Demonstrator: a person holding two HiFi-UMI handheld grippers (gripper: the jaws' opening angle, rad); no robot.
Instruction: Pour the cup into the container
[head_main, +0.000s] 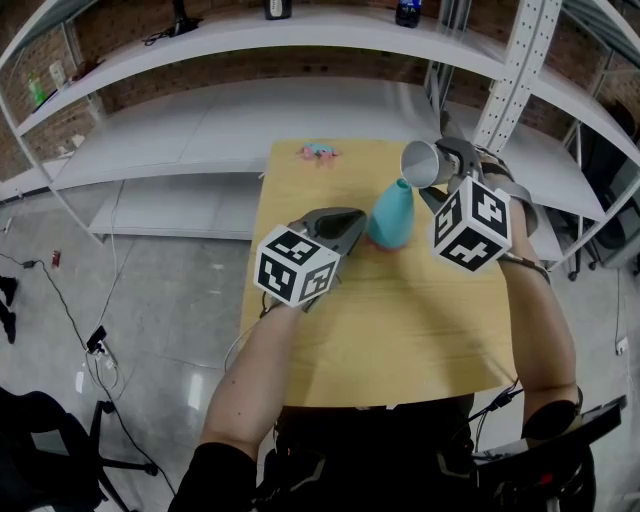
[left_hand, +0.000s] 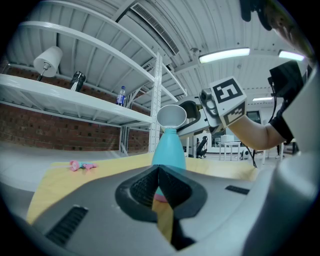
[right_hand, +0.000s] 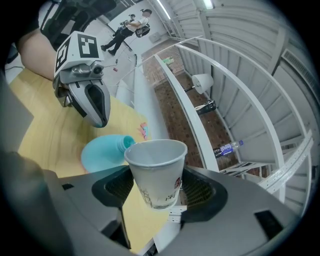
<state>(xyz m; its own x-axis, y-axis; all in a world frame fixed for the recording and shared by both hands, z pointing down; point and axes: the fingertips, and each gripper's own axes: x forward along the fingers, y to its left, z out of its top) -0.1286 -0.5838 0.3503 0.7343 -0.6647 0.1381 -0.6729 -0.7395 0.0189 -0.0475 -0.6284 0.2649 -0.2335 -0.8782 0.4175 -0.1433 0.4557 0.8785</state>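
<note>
In the head view, the right gripper (head_main: 447, 168) holds the cup (head_main: 422, 163) above the far part of the table (head_main: 400, 340). The cup is tipped well over, with its mouth turned toward the narrow neck of the teal container (head_main: 392, 215). This places the rim directly beside the opening, which is small and allows little error in aim. The container stands upright on the table, between the two grippers. The left gripper (head_main: 350, 228) sits low, just beside the container's base, probably so that it can steady the container if it rocks. A small pink toy (head_main: 320, 152) lies near the far edge, well apart from the work. In the left gripper view, the pads meet at their tips with nothing between them, so treat this gripper as closed and empty. The container rises directly beyond the closed tips, and the cup's mouth hangs right over its neck. In the right gripper view, both fingers (right_hand: 200, 192) press against the lower wall of the cup, one on each side, which leaves the rim free to pour. The container's mouth shows below and to one side of the rim. The cup's inside appears plain white here, so you cannot tell from this angle what remains in it. Judge the pour as under way. The next move calls for keeping the rim over the neck while you tilt, because a sideways drift would probably spill onto the table.
</note>
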